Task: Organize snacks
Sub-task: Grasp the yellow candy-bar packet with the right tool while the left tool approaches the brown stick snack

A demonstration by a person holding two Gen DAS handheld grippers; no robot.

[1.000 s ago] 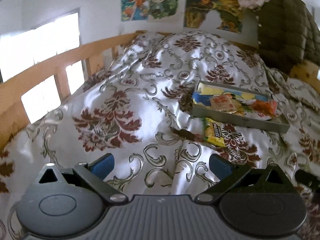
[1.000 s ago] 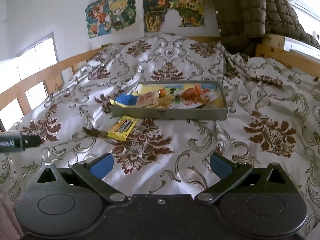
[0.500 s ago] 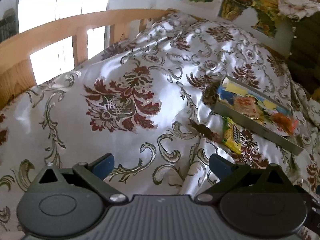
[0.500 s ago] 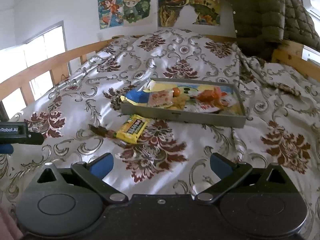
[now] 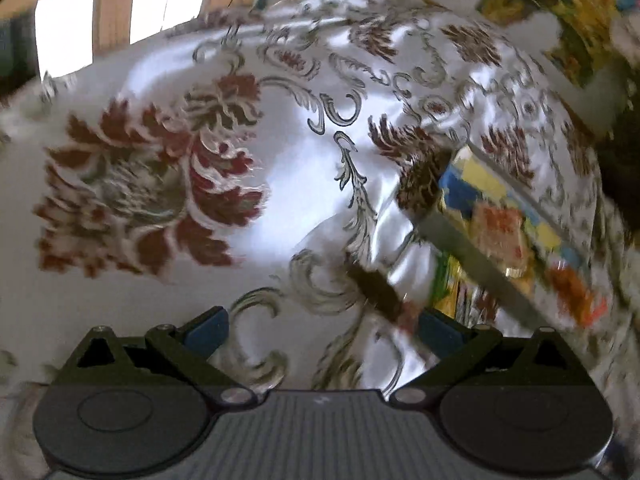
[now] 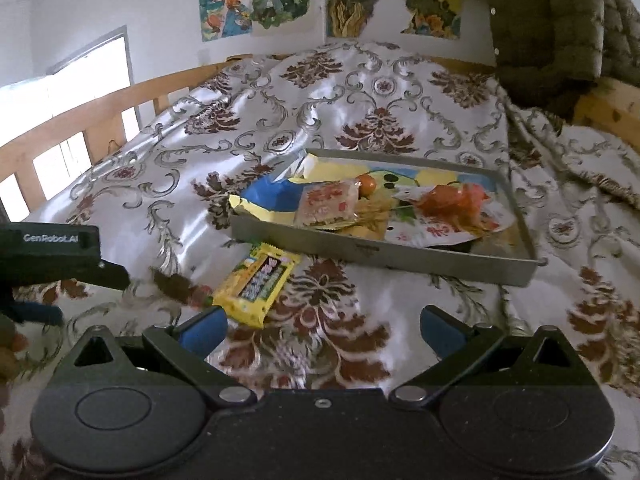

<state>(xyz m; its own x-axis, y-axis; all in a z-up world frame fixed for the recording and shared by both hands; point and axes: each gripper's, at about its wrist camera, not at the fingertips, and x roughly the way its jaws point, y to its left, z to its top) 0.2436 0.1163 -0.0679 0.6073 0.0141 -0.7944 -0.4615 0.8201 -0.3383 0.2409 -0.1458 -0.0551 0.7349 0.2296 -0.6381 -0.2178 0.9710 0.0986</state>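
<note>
A grey metal tray (image 6: 384, 254) holding several snack packets lies on the patterned bedspread; it also shows blurred in the left wrist view (image 5: 472, 258). A yellow snack bar (image 6: 258, 282) lies just in front of the tray, with a thin dark brown snack stick (image 6: 180, 286) to its left. My right gripper (image 6: 322, 330) is open and empty, just short of the yellow bar. My left gripper (image 5: 324, 330) is open and empty, low over the bed, with the dark stick (image 5: 376, 292) close to its right finger. The left gripper's body shows at the left edge of the right wrist view (image 6: 48, 256).
A wooden bed rail (image 6: 100, 116) runs along the left side. A dark green quilted jacket (image 6: 560, 24) hangs at the back right. Posters (image 6: 256, 0) cover the far wall. The bedspread (image 6: 360, 120) is wrinkled around the tray.
Both grippers have moved forward and lower toward the snacks. The left wrist view has swung left and down and is motion-blurred. The right gripper is now just short of the yellow bar.
</note>
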